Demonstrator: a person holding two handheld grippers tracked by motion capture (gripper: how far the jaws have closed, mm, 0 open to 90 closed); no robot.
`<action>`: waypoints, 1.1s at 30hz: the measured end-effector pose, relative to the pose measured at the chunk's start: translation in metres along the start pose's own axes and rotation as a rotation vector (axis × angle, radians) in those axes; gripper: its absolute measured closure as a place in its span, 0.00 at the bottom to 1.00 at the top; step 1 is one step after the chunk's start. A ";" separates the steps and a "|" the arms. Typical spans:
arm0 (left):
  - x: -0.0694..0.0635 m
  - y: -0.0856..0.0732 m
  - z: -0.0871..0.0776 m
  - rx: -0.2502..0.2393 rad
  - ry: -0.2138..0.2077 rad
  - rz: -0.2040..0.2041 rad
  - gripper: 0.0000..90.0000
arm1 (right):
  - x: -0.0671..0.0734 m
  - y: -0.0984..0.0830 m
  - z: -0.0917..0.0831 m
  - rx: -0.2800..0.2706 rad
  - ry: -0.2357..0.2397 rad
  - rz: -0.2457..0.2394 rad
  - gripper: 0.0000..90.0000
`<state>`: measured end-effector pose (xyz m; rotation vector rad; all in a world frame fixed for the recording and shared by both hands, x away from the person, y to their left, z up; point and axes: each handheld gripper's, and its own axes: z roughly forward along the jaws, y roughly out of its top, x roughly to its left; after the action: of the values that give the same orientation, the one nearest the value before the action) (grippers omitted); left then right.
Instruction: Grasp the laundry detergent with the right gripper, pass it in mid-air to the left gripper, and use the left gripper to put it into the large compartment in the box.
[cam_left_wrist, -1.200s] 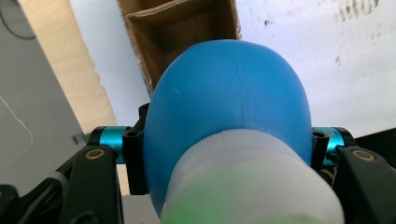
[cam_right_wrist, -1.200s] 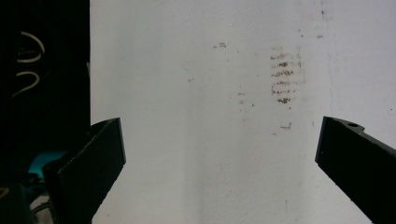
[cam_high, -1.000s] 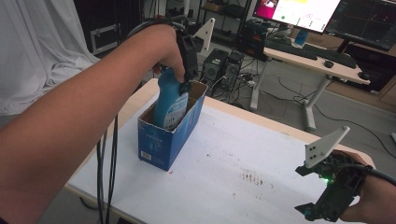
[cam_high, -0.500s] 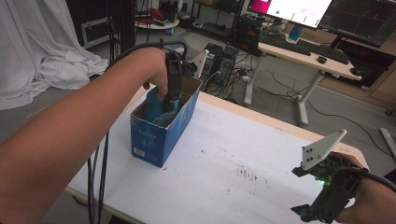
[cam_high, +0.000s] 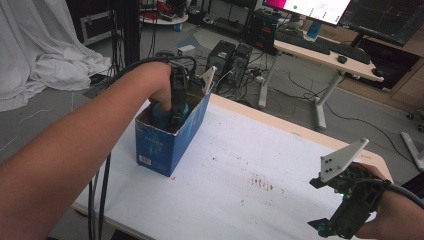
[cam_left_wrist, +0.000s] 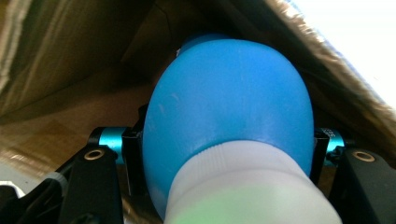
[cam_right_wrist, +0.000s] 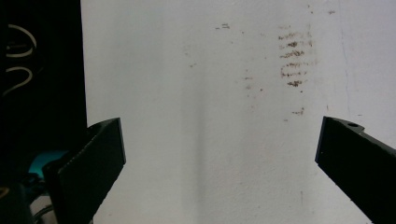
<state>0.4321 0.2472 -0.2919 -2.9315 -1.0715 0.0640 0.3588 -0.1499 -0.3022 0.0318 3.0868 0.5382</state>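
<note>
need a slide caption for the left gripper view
Left gripper clamped on a blue bottle with a white cap, inside a brown cardboard box.

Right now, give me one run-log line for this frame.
left gripper: shut on blue bottle, inside blue box | right gripper: open, over table
</note>
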 end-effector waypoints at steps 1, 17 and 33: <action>0.001 0.000 0.002 0.000 -0.001 0.004 0.42 | 0.000 0.000 0.000 0.003 -0.001 0.001 0.01; 0.007 0.000 0.003 -0.009 -0.029 -0.034 0.38 | -0.001 -0.002 0.008 0.008 0.010 0.009 0.01; 0.004 -0.002 -0.024 -0.030 -0.015 -0.045 0.30 | 0.000 -0.005 0.011 0.009 0.013 0.005 0.01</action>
<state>0.4343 0.2513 -0.2680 -2.9363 -1.1508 0.0695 0.3591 -0.1505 -0.3139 0.0367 3.1028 0.5263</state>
